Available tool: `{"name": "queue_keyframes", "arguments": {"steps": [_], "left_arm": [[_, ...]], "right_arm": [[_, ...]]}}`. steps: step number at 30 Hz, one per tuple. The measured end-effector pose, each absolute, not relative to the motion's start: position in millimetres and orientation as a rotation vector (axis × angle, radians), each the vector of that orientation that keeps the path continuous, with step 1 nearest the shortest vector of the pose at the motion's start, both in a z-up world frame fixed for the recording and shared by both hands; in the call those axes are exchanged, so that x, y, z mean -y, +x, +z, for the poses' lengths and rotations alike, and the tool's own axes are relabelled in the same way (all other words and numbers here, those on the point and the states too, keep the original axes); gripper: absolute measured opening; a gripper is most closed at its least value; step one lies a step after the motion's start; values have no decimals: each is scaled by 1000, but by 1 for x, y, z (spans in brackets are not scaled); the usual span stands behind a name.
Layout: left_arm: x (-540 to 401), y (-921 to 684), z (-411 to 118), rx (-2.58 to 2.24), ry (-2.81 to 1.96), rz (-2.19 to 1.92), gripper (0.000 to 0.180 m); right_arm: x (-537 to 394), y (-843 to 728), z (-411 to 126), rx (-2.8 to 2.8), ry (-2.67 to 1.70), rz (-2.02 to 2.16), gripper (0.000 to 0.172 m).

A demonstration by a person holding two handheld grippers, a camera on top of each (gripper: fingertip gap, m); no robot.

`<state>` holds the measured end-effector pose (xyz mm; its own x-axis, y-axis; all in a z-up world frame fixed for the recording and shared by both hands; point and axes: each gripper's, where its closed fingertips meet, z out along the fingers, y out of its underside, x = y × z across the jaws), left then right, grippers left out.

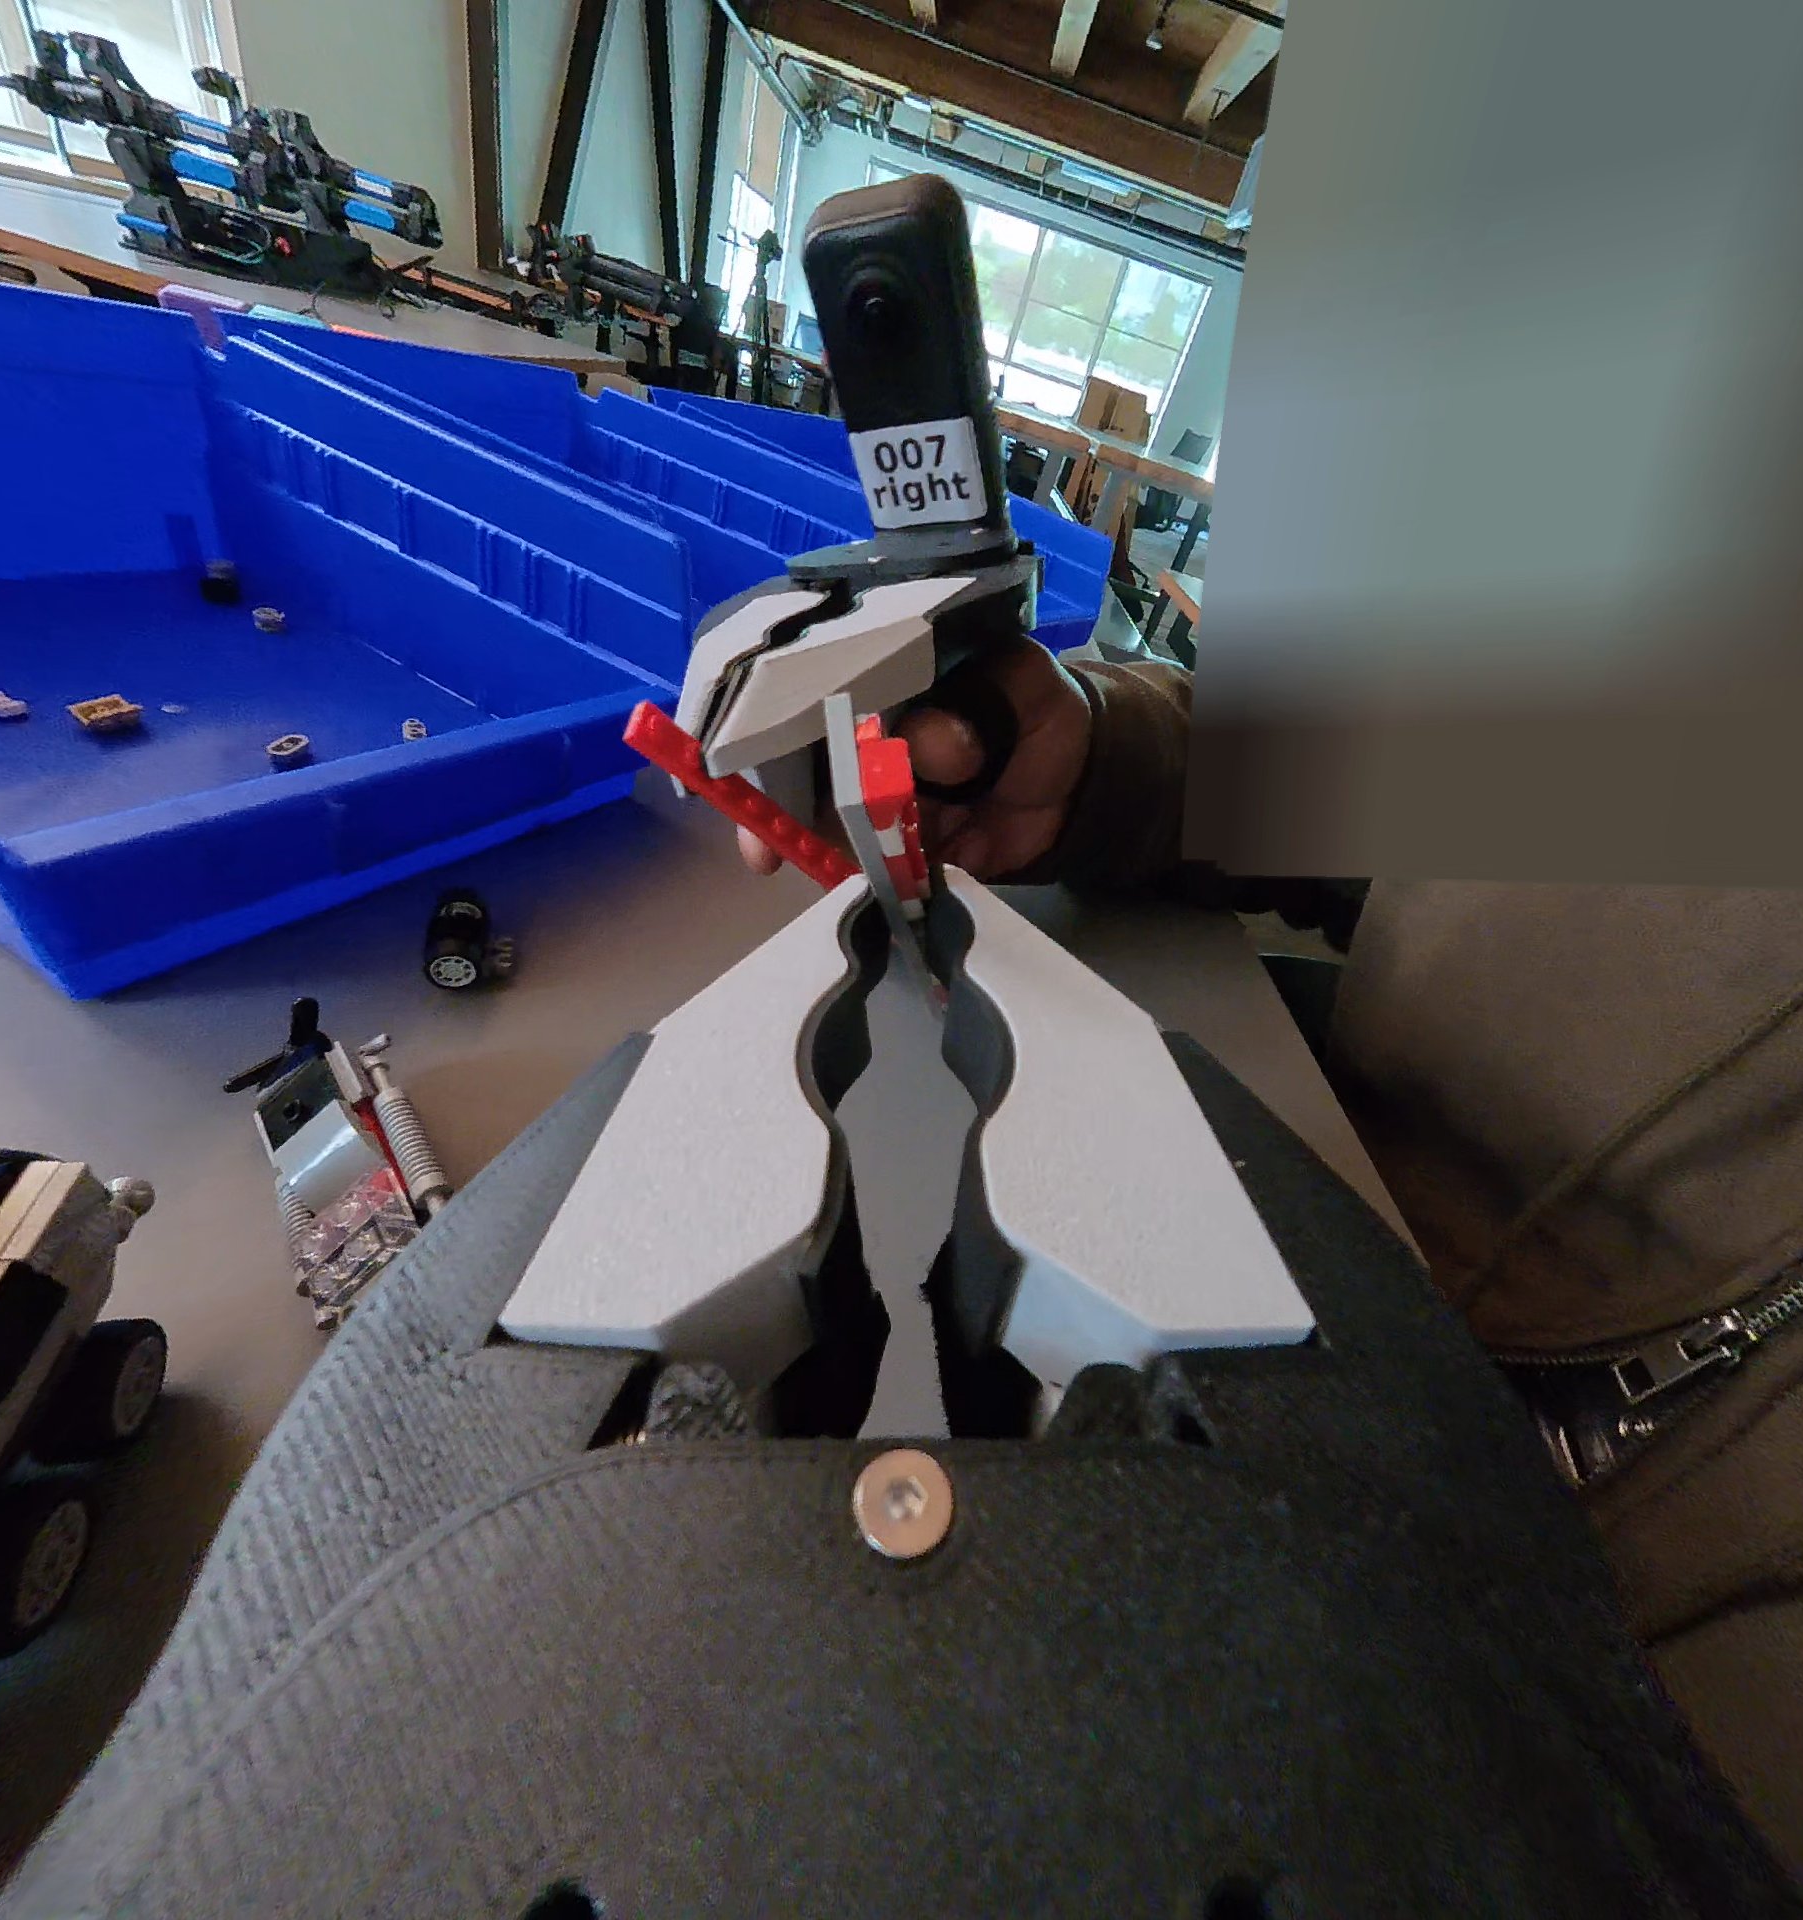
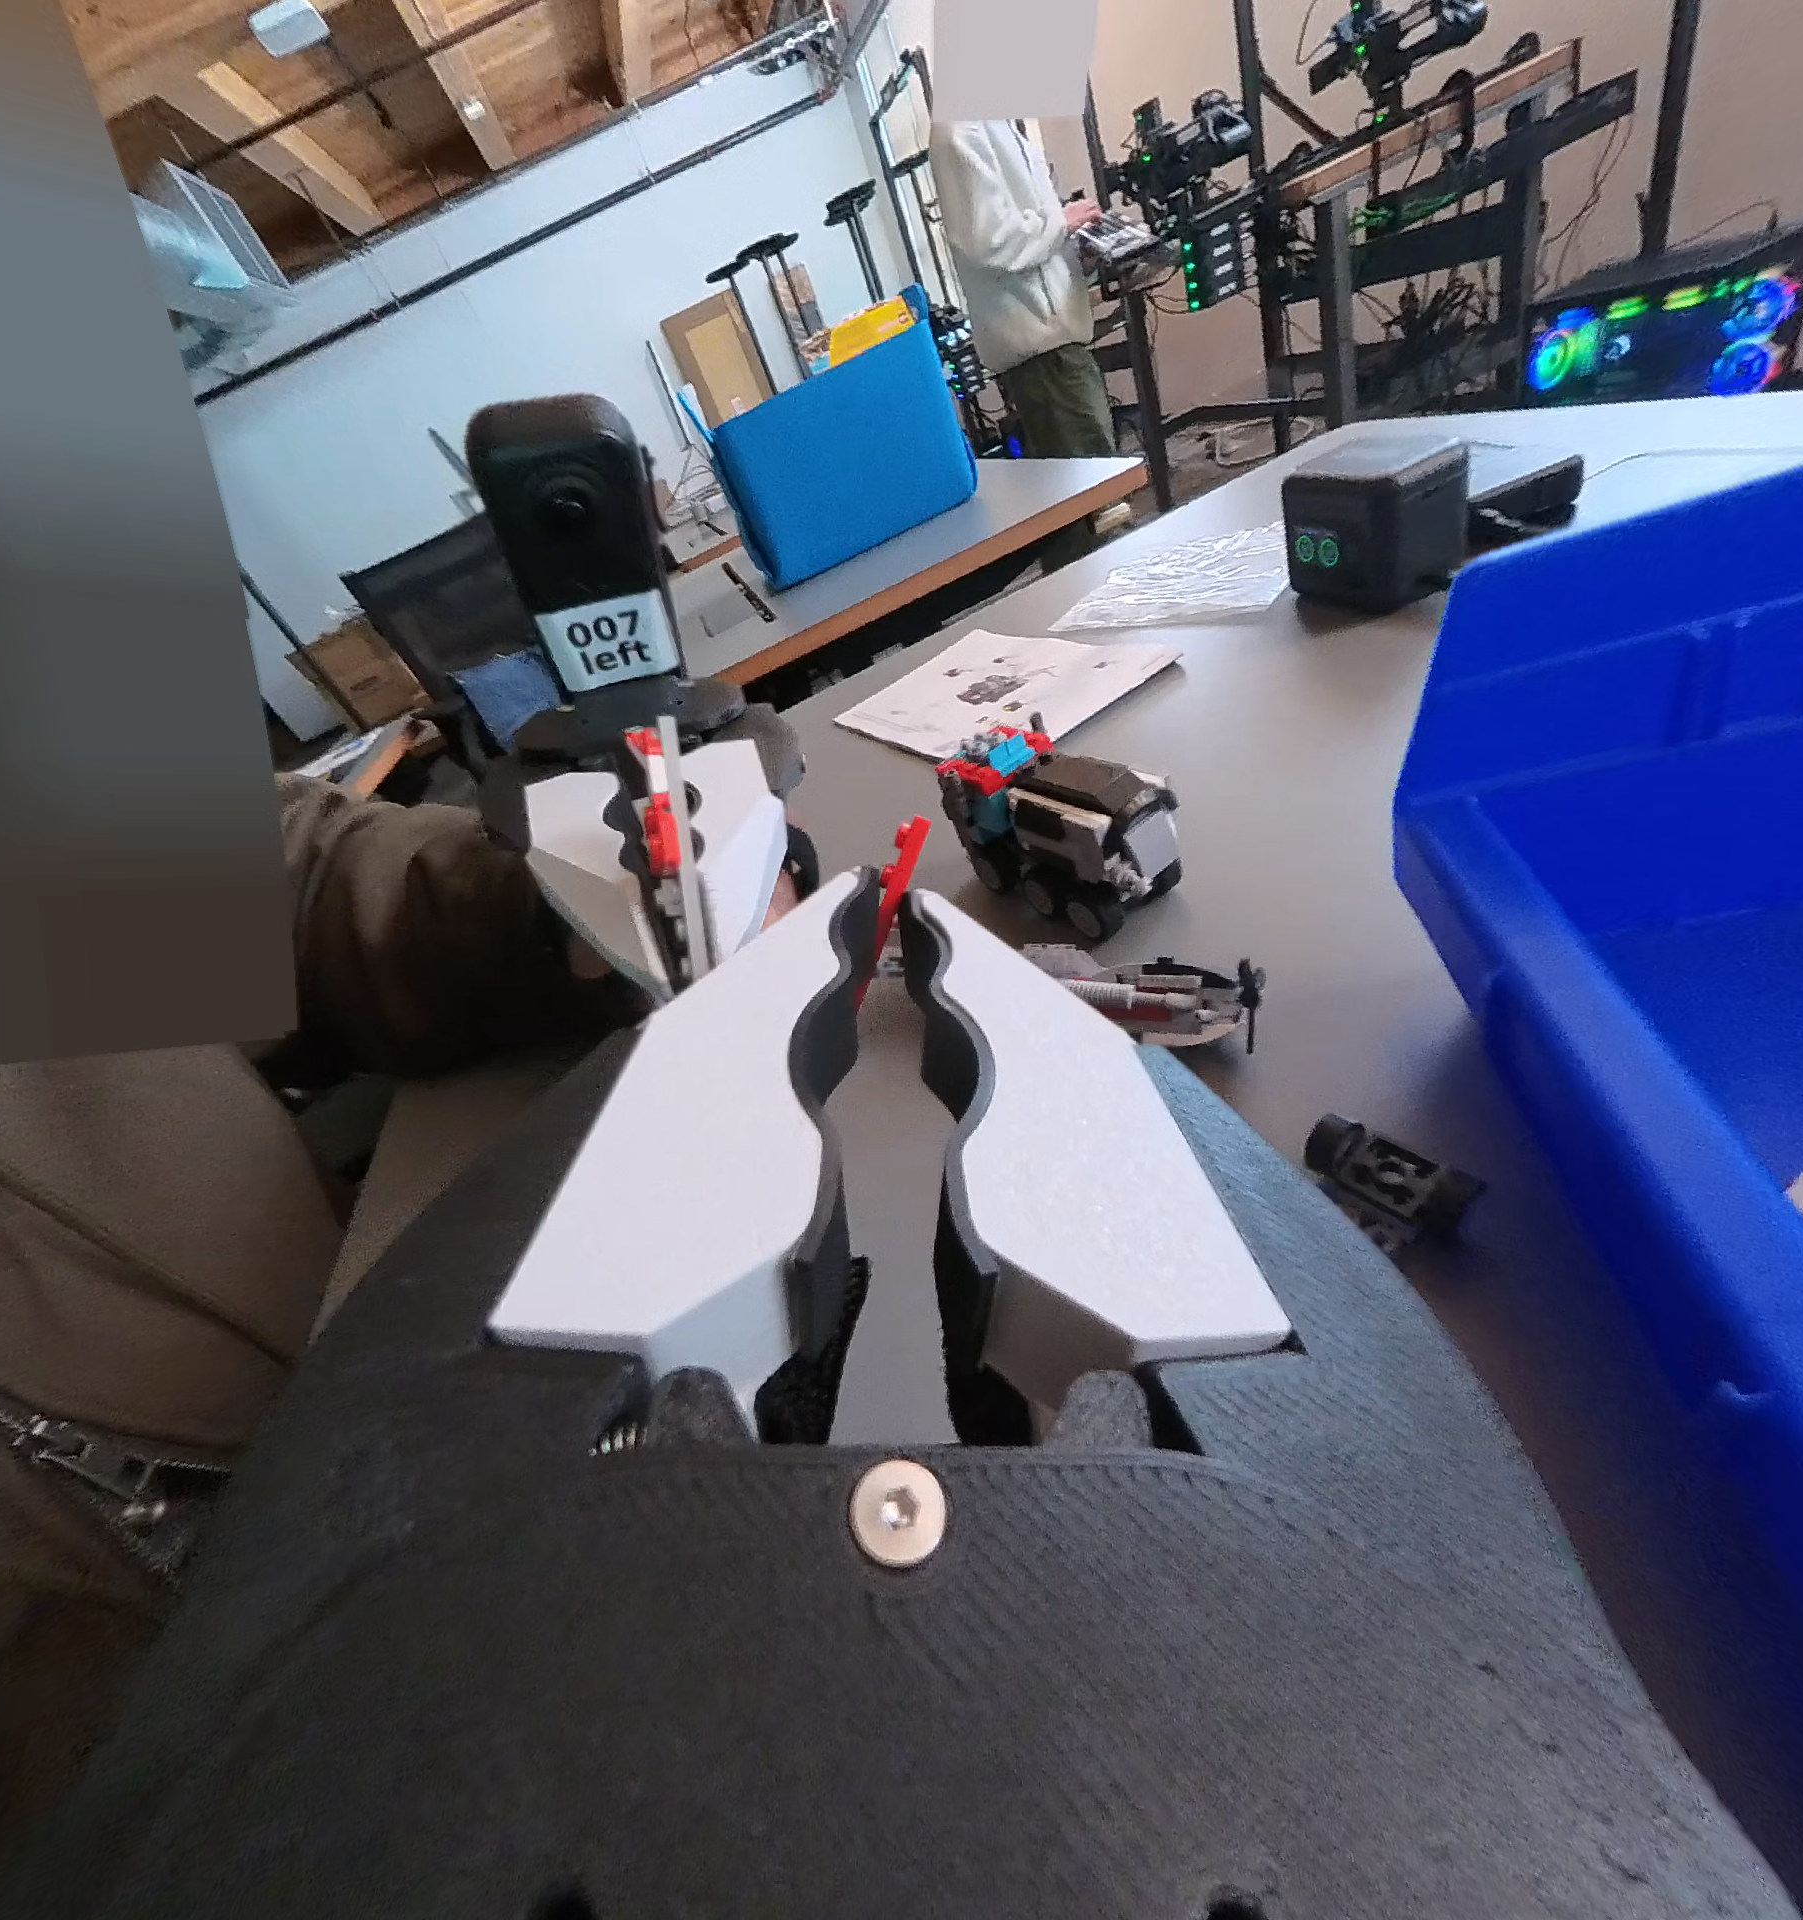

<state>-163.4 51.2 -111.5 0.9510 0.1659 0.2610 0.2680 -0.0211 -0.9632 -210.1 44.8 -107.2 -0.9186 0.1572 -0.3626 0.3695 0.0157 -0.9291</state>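
Left wrist view shows my left gripper (image 1: 902,914) with jaws clamped on a grey-and-red brick panel (image 1: 881,821) and my right gripper (image 2: 881,904) pinching a long red plate (image 1: 741,800), both held above the surface (image 1: 585,935), apparently mid-joining, needing careful stud alignment.

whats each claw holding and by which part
Left claw: a grey plate with red bricks, pinched at its lower end. Right claw: a thin red plate, gripped flat near one end, the rest sticking out.
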Motion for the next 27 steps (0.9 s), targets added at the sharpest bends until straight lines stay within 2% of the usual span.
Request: {"name": "queue_keyframes", "arguments": {"steps": [4,7,11,12,14,16,18,20,23,27], "left_arm": [[-47,-169,-110,386,-1569,-112,8],[-45,-173,-110,414,-1557,-119,8],[-46,-174,-111,422,-1564,-114,8],[-46,-175,-111,425,-1563,-113,8],[-47,-175,-111,427,-1558,-122,8],[-48,-175,-111,431,-1555,-126,8],[-48,-174,-111,427,-1558,-122,8],[-49,-174,-111,430,-1560,-125,8],[-48,-174,-112,449,-1556,-144,8],[-46,-178,-114,510,-1540,-188,8]], "right_arm": [[-62,-225,-90,-2247,598,-2129,3],[-110,-254,-51,-2389,748,-2341,3],[-232,-297,-9,-2660,1356,-2522,2],[-257,-306,-14,-2743,1536,-2433,3],[-285,-326,-53,-2971,1763,-1977,4],[-298,-336,-97,-3086,1844,-1576,4],[-304,-339,-125,-3119,1856,-1349,4],[-310,-340,-133,-3130,1886,-1258,7],[-311,-340,-133,-3111,1897,-1270,22],[-295,-338,-107,-3108,1795,-1530,25]]}}
